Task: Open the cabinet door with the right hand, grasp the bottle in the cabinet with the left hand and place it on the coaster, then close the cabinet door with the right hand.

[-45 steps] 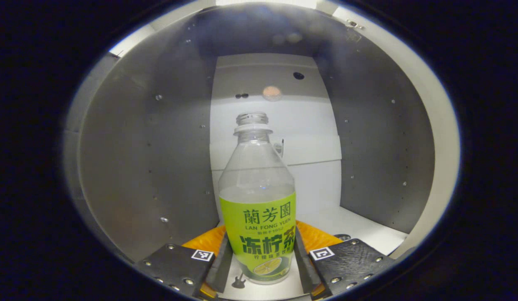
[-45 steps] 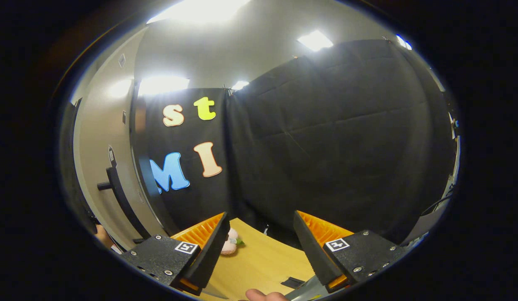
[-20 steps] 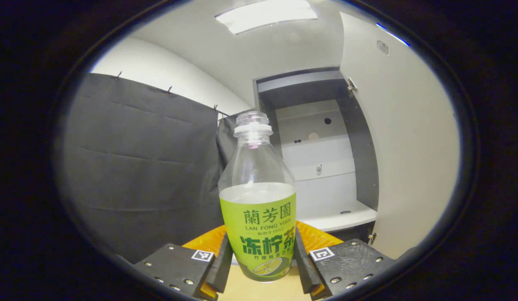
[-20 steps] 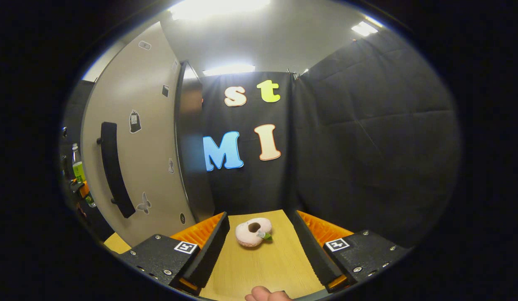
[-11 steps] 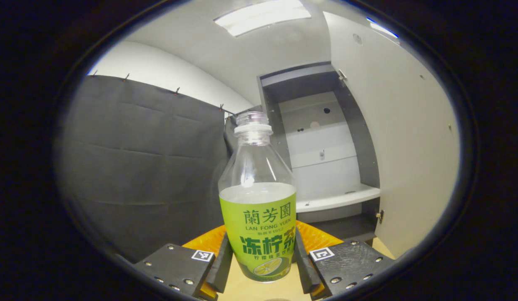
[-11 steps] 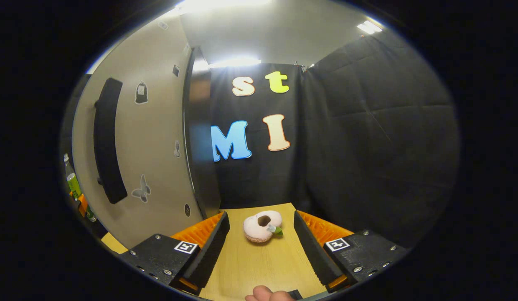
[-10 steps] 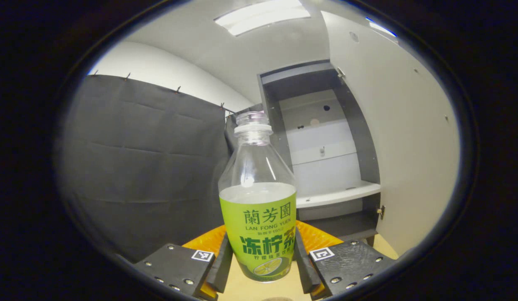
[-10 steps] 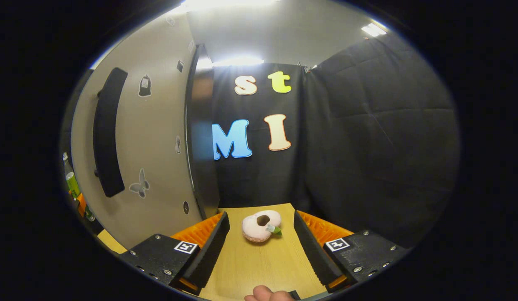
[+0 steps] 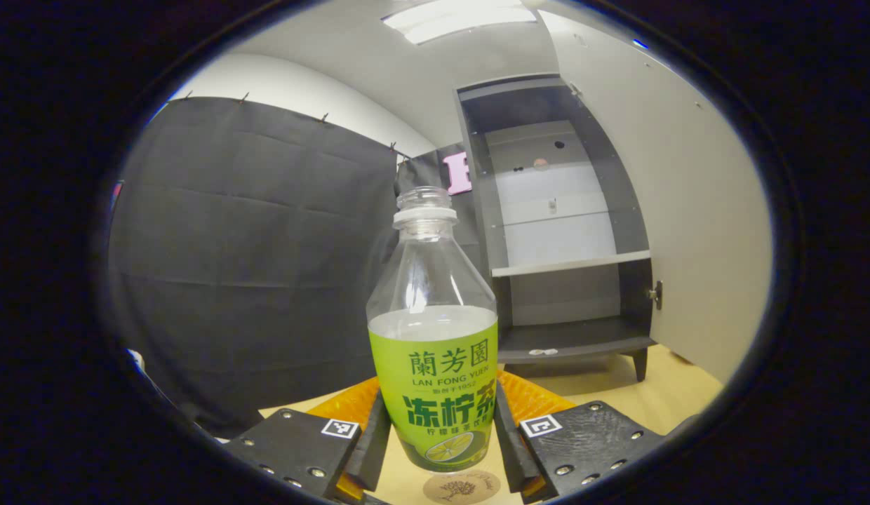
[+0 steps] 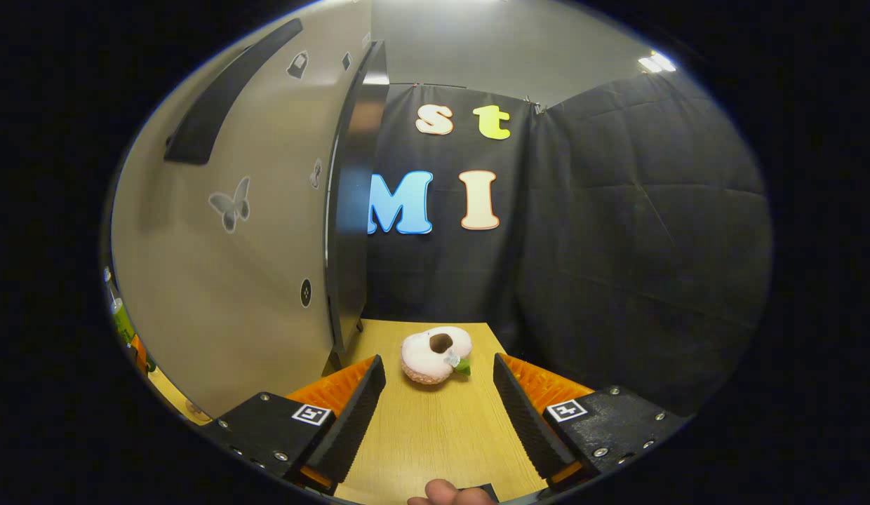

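Observation:
A clear bottle (image 9: 432,337) with a green label and no cap stands upright between my left gripper's fingers; my left gripper (image 9: 435,438) is shut on its lower body. A round brown coaster (image 9: 462,486) lies on the wooden table just under the bottle's base; whether they touch I cannot tell. Behind it the grey cabinet (image 9: 561,231) stands open, its door (image 9: 687,210) swung out to the right. My right gripper (image 10: 438,414) is open over the table with nothing in it, beside the door's outer face (image 10: 217,280). At the far left edge the bottle (image 10: 121,317) shows small.
The door's long dark handle (image 10: 224,98) sits high on its outer face. A pink plush toy (image 10: 435,356) lies on the wooden table (image 10: 421,442) just ahead of my right gripper. A fingertip (image 10: 449,493) shows at the bottom edge. Black cloth walls close the booth.
My left gripper has carried the bottle out of the cabinet and down toward the table; the coaster has come into view beneath it. The right gripper has sunk lower beside the open door.

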A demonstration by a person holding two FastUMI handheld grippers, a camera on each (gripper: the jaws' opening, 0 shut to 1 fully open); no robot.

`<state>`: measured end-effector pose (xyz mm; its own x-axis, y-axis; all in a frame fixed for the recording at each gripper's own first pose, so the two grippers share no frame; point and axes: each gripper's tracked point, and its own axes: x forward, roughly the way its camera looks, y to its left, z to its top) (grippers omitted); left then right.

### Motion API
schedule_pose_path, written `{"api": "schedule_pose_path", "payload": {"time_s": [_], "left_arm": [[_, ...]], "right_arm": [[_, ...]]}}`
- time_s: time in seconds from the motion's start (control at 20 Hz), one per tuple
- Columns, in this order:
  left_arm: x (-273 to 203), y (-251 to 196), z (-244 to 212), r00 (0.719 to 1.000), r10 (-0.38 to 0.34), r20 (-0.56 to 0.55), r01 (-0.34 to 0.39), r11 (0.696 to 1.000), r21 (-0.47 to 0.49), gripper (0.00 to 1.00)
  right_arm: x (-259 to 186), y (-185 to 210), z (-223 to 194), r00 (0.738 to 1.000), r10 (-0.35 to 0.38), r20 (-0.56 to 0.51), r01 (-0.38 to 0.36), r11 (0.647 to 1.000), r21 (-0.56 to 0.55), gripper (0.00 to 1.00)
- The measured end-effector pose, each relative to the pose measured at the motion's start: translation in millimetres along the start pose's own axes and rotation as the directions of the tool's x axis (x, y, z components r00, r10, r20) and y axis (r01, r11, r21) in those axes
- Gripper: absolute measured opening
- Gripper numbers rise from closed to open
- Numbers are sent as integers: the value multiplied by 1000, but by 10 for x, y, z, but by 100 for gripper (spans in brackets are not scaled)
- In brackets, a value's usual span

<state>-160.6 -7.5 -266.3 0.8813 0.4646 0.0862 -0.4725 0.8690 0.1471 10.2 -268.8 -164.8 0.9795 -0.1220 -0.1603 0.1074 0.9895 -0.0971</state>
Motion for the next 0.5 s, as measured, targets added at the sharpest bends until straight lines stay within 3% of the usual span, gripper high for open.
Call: {"api": "schedule_pose_path", "payload": {"time_s": [0.05, 0.25, 0.35, 0.45, 0.5], "left_arm": [[18, -21, -158, 1000, 4, 0, -4, 1000, 4, 72], [-8, -225, -724, 1000, -15, -26, 16, 1000, 19, 68], [-62, -328, -976, 998, -33, -61, 34, 999, 4, 63], [-97, -365, -1212, 994, -36, -105, 36, 999, -3, 72], [-113, -337, -1289, 993, -30, -117, 30, 1000, -6, 68]], "right_arm": [[27, 31, -100, 1000, 5, -13, -6, 1000, -9, 95], [2, 217, -568, 993, 44, -113, -51, 997, -61, 96], [-23, 262, -648, 990, 55, -127, -67, 994, -87, 95], [-44, 338, -660, 988, 84, -128, -98, 989, -107, 95], [-42, 377, -641, 988, 100, -120, -113, 988, -107, 95]]}}
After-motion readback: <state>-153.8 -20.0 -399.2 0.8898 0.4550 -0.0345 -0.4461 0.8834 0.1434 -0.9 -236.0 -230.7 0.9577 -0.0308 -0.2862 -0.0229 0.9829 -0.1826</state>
